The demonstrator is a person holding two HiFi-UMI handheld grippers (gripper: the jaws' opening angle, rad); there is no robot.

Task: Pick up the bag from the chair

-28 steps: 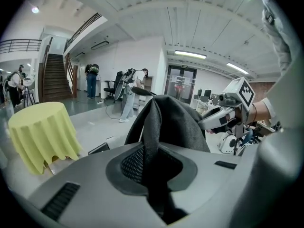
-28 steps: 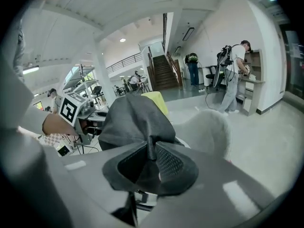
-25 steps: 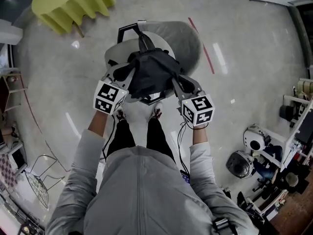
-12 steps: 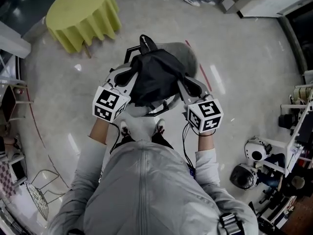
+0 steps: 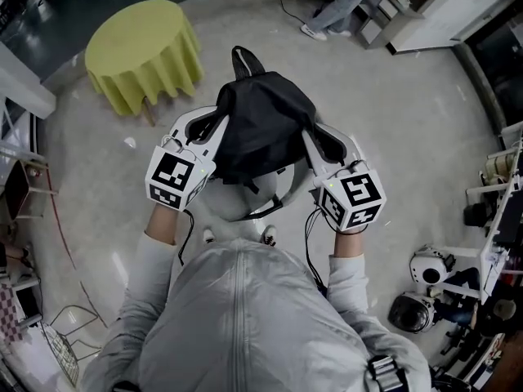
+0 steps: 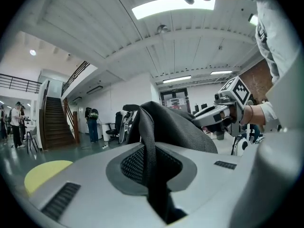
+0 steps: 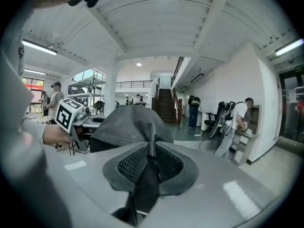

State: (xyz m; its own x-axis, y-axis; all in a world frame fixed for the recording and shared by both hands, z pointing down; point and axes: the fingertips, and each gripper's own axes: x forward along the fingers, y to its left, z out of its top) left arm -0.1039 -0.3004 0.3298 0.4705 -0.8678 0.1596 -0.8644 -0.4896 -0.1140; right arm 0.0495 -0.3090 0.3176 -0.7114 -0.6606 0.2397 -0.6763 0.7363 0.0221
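Observation:
A black fabric bag [image 5: 263, 129] hangs lifted between my two grippers, above the white chair [image 5: 237, 201], whose seat shows just below it. My left gripper [image 5: 214, 127] is shut on the bag's left side and my right gripper [image 5: 317, 141] on its right side. In the left gripper view a fold of the bag [image 6: 151, 137] is pinched in the seam of the jaws, and the right gripper [image 6: 223, 112] shows beyond. The right gripper view shows bag cloth [image 7: 142, 170] clamped the same way, with the left gripper's marker cube [image 7: 70, 114] behind.
A round table with a yellow-green cloth [image 5: 143, 51] stands at the far left. Shelves with helmets and gear [image 5: 429, 296] line the right side. A person's legs [image 5: 331, 6] are at the top. My own feet are under the chair.
Both grippers have risen with the bag, which has come up off the chair seat and closer to the head camera. The chair now shows lower beneath it.

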